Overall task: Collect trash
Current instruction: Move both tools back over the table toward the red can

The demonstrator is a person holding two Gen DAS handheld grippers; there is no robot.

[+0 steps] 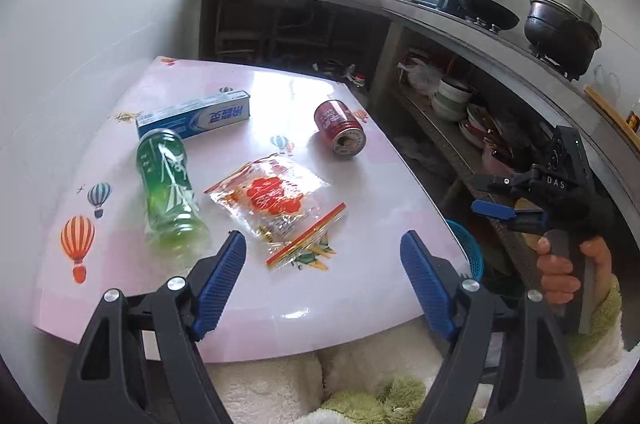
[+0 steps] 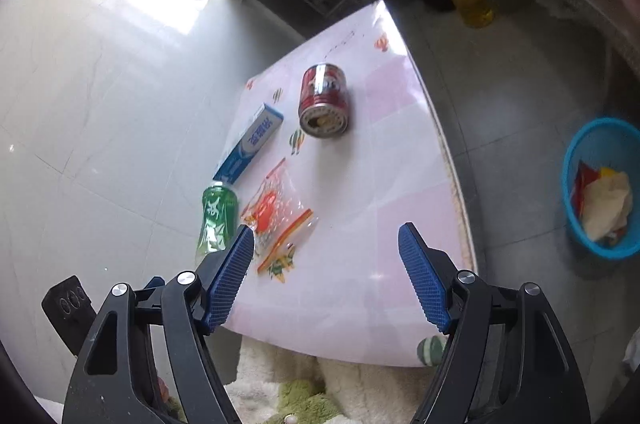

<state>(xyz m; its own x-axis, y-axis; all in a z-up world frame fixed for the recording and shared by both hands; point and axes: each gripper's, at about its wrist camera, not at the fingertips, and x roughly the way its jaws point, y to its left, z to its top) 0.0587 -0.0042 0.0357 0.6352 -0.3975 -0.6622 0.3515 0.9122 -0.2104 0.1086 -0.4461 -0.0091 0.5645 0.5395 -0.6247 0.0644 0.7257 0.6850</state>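
Observation:
On the pink table (image 1: pixel 360 296) lie a green plastic bottle (image 1: pixel 170 190), a clear snack bag with red print (image 1: pixel 276 204), a red can on its side (image 1: pixel 340 128) and a blue toothpaste box (image 1: pixel 196 116). My left gripper (image 1: pixel 324 244) is open and empty above the table's near edge, just short of the bag. My right gripper (image 2: pixel 326 236) is open and empty over the near edge; it also shows in the left wrist view (image 1: pixel 490 194) off the table's right side. The right wrist view shows the bottle (image 2: pixel 216 220), bag (image 2: pixel 276 216), can (image 2: pixel 324 100) and box (image 2: pixel 250 144).
A blue basket (image 2: pixel 568 208) with paper and wrappers stands on the floor right of the table. A white tiled wall is on the left. Kitchen shelves with bowls (image 1: pixel 452 96) and a counter with pots (image 1: pixel 560 20) run along the right and back.

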